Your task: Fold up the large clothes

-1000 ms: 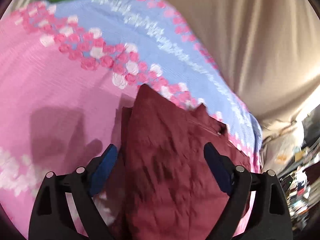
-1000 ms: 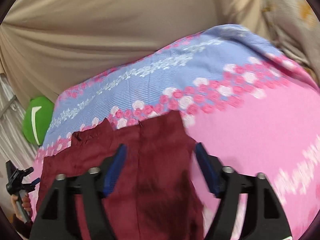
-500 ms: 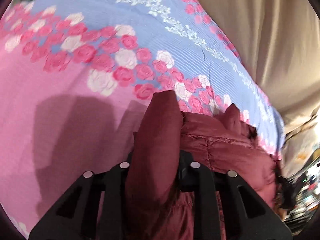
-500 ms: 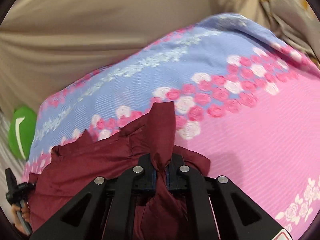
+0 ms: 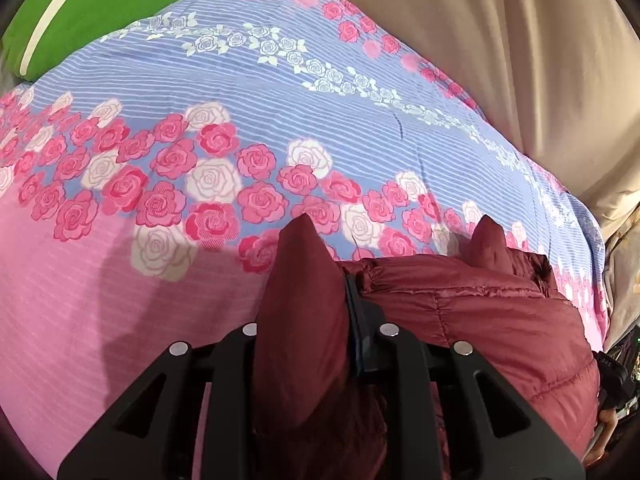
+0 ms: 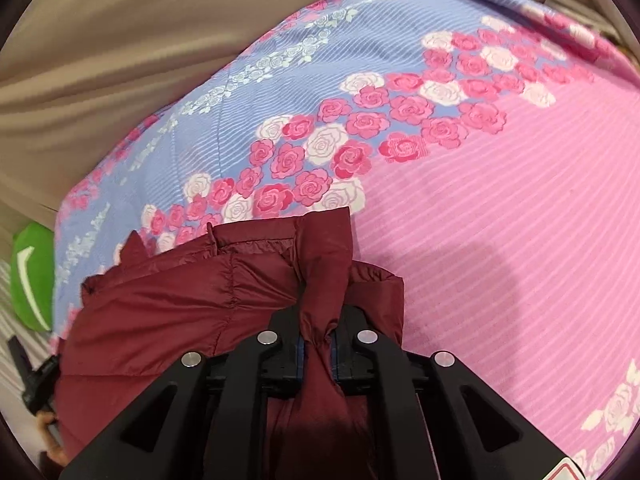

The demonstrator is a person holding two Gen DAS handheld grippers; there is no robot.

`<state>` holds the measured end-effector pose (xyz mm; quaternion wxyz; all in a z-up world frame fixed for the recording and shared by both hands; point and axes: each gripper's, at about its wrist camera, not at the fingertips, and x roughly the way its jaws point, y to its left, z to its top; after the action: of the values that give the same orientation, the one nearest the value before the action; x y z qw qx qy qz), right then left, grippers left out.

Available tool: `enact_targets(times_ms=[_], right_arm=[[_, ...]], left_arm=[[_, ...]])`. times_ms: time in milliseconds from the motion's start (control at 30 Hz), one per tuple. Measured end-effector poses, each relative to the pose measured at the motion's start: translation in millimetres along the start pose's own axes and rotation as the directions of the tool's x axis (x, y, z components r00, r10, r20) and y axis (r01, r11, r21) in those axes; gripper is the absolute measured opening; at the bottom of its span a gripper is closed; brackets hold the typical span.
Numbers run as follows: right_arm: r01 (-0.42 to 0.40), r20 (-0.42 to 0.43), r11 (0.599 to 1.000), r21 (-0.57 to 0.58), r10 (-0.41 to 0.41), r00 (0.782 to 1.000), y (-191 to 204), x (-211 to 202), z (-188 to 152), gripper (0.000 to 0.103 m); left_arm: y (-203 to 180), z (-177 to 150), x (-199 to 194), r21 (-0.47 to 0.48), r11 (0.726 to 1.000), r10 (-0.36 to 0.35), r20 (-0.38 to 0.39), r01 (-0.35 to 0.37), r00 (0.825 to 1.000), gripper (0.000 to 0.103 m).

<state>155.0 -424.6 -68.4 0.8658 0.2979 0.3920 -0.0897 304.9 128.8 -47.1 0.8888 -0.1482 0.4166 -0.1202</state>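
A maroon quilted jacket point(image 5: 472, 320) lies on a bed covered with a pink and blue rose-print sheet point(image 5: 224, 128). My left gripper point(image 5: 304, 320) is shut on one corner of the jacket, which bulges up between the jaws. My right gripper point(image 6: 318, 344) is shut on the jacket's point(image 6: 172, 304) other corner, pinched tight, above the sheet point(image 6: 500, 220). The jacket's edge spans between the two grippers. The other gripper's hand shows at each view's edge.
A green pillow point(image 5: 92, 8) lies at the head of the bed, also in the right wrist view point(image 6: 32, 276). A beige curtain point(image 5: 500, 28) hangs behind the bed point(image 6: 100, 40).
Both grippers were open over the jacket a second ago and have shut on its corners. Both have since moved with the fabric toward the rose band of the sheet.
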Motion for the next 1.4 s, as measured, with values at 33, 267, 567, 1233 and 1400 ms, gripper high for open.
enact_targets(times_ms=[33,267,567,1233,1400], right_arm=[[-0.018,0.0,0.999,0.026,0.018,1.0,-4.1,-3.7,1.1,0.005],[-0.016,0.183,0.984,-0.178,0.05,0.982,67.0,-101.5,-22.7,0.02],[-0.236,-0.107,0.809,-0.538,0.212,0.971,208.7,-68.0,-145.6,0.024],[0.171,0.139,0.947,-0.273,-0.137,0.981,66.3,-118.0,-86.7,0.022],[0.139,0.132,0.938,-0.319,-0.101,0.986,104.8,-82.0,-42.0,0.024]], left_arm=[[3.3,0.2,-3.1,-0.021,1.0,-0.004,0.001,0.004,1.0,0.024],[-20.3,-13.7,-106.1,0.076,0.991,0.097,0.147,-0.109,0.984,0.032],[-135.7,-104.5,-100.8,0.317,0.932,-0.142,-0.132,0.177,0.981,0.054],[-31.3,-96.6,-129.6,0.125,0.988,0.095,-0.019,-0.091,0.995,0.054],[-62.8,-60.7,-106.3,0.169,0.984,0.047,0.007,-0.048,0.999,0.056]])
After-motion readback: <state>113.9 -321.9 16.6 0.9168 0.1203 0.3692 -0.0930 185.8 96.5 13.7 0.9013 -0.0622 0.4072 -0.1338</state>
